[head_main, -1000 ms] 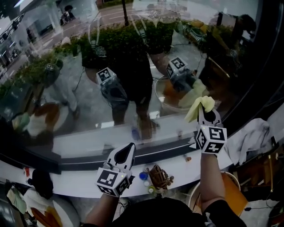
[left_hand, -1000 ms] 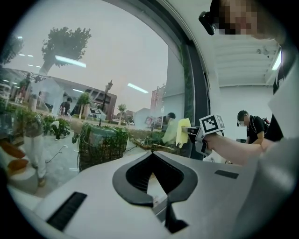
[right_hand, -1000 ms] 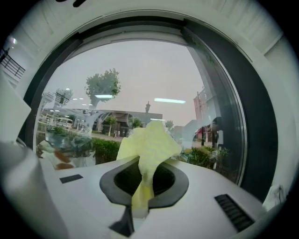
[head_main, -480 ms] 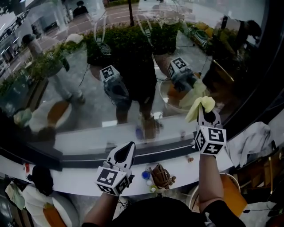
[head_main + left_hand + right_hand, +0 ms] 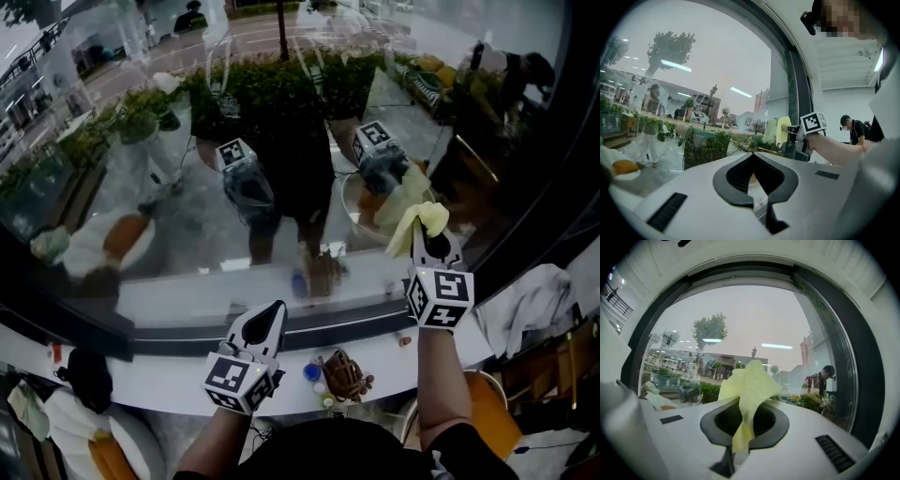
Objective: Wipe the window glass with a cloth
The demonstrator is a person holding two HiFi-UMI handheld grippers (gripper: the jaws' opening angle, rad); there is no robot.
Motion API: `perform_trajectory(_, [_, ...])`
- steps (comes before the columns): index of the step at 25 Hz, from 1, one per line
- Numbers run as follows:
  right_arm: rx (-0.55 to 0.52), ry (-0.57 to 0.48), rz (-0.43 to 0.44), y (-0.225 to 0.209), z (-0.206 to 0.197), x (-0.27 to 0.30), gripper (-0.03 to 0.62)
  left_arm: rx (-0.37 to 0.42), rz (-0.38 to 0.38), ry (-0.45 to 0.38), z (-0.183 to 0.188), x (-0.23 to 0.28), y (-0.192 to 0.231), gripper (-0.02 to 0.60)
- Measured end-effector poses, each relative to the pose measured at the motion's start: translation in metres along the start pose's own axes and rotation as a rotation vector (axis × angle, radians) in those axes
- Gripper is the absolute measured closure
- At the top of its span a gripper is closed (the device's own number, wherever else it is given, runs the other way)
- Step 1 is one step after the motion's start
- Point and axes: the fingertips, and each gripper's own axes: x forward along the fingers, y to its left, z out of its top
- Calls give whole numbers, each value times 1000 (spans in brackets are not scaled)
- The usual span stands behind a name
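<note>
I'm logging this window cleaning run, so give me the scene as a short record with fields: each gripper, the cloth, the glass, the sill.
Left gripper: shut, nothing between the jaws, held low over the sill
Right gripper: shut on the cloth, held higher, toward the glass
Cloth: yellow, bunched, sticking out past the jaws
Window glass: ahead of both grippers; contact with the cloth unclear
Sill: white; small brown object lies between the grippers

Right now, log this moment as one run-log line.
right tool: shut on yellow cloth, raised toward window glass, contact unclear | left tool: shut, empty, low
</note>
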Motion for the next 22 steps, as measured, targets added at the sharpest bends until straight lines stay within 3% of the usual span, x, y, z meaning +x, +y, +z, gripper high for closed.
perform_trajectory(12, [-48, -54, 64, 74, 37, 9, 551, -7, 24, -19, 7, -33, 34, 574])
perform_trajectory(22, [-75, -96, 143, 121, 58, 7, 551, 3, 55, -27, 13, -50, 34, 574])
